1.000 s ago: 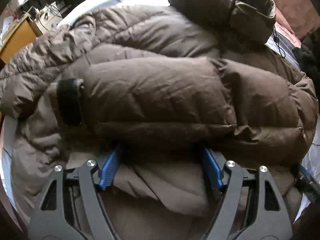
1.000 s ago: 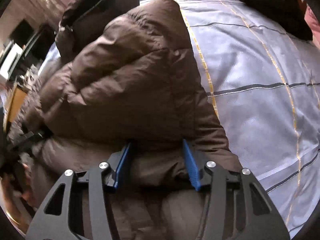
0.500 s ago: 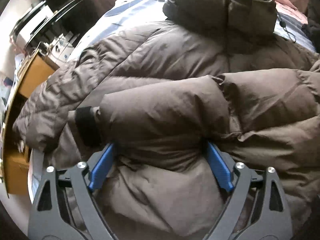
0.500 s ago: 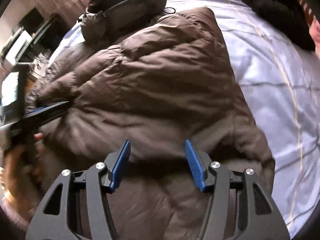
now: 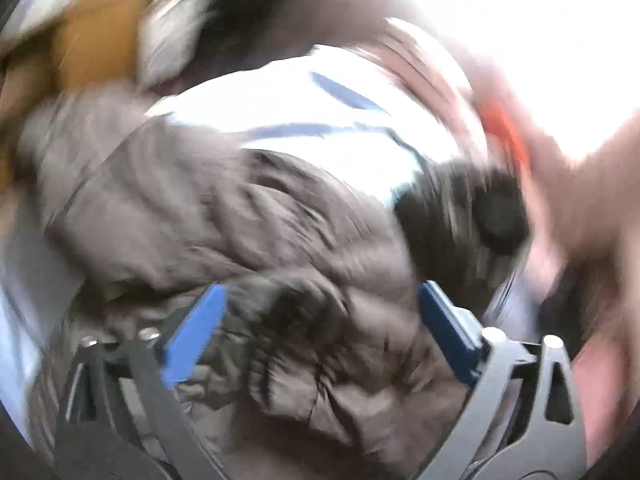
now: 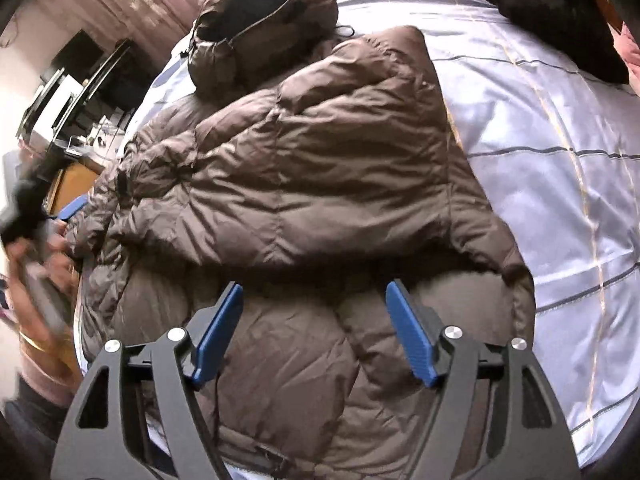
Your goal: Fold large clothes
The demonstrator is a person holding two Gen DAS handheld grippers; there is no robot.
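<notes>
A large brown puffer jacket (image 6: 320, 184) lies on the bed, its sleeves folded across its body and its hood (image 6: 260, 20) at the far end. My right gripper (image 6: 314, 300) is open and hovers over the jacket's lower part, holding nothing. The left wrist view is badly blurred by motion. In it my left gripper (image 5: 320, 300) is open over crumpled brown jacket fabric (image 5: 224, 216). One blue pad (image 6: 72, 208) of the left gripper shows at the jacket's left edge in the right wrist view.
The bed has a pale blue sheet with thin stripes (image 6: 560, 128). A black garment (image 6: 552, 12) lies at the far right corner. A wooden cabinet (image 6: 76, 184) and dark shelves (image 6: 80, 80) stand left of the bed.
My right gripper has pulled back and up, showing more of the jacket. My left gripper has swung fast to the jacket's left side, blurring its view.
</notes>
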